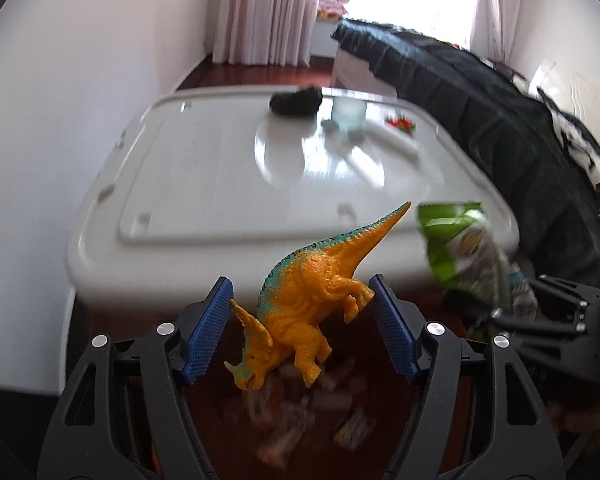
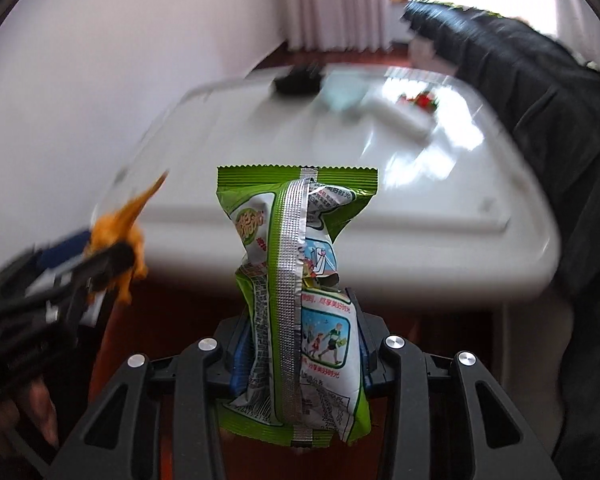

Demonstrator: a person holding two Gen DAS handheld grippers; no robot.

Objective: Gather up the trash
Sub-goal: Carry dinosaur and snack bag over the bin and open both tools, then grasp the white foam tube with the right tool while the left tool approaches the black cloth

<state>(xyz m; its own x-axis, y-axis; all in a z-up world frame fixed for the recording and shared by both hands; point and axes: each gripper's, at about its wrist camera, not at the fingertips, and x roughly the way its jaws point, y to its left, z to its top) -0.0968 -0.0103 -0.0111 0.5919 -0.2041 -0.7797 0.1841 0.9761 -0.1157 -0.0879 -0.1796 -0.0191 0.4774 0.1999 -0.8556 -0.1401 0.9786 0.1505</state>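
My left gripper is shut on an orange and teal toy dinosaur, head down, held in front of the white table's near edge. My right gripper is shut on a green and white snack wrapper, held upright before the same table. The wrapper also shows at the right of the left wrist view. The dinosaur and the left gripper show blurred at the left of the right wrist view.
On the table's far side lie a black object, a pale cup and a small red item. A dark-covered bed runs along the right. A white wall is at left. Blurred scraps lie below the left gripper.
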